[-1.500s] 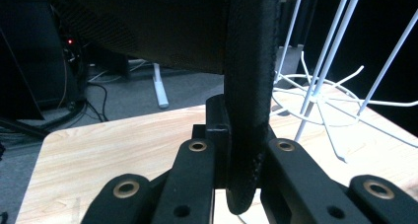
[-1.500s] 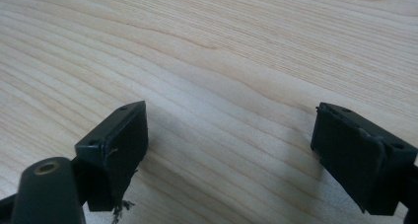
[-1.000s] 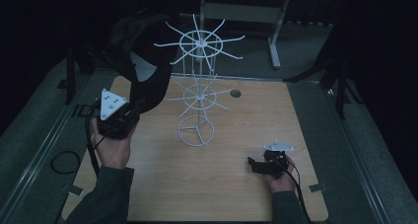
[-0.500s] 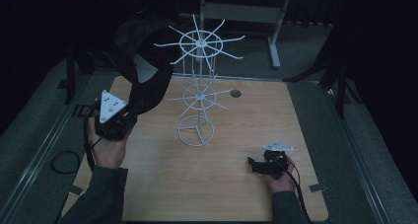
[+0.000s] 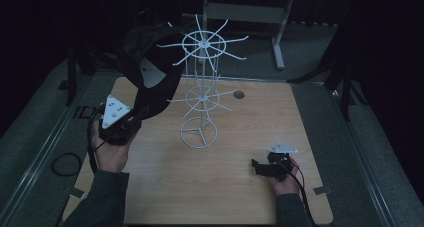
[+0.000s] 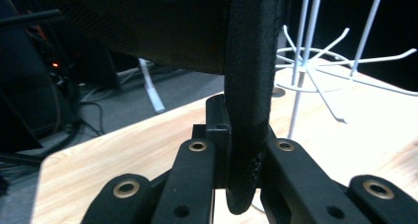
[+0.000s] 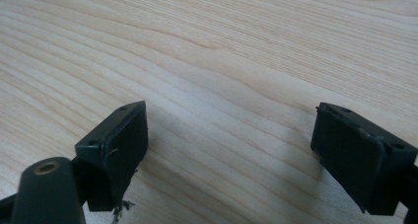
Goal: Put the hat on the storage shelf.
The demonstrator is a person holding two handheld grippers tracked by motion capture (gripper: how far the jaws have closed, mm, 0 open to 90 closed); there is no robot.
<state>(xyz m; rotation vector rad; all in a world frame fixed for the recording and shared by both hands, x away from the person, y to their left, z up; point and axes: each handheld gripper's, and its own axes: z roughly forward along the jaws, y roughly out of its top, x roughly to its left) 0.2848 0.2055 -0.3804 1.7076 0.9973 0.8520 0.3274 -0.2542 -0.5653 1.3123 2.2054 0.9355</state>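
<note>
Dark surroundings ring the wooden table (image 5: 225, 187), where a white wire rack (image 5: 201, 92) stands near the middle. At the table's left edge, the left gripper (image 6: 240, 160) has its jaws clamped on the brim of a black cap (image 5: 150, 79), which rises above it and leans against the rack's upper arms. Well apart, the right gripper (image 7: 229, 152) rests near the table's front right, jaws spread wide over bare wood.
</note>
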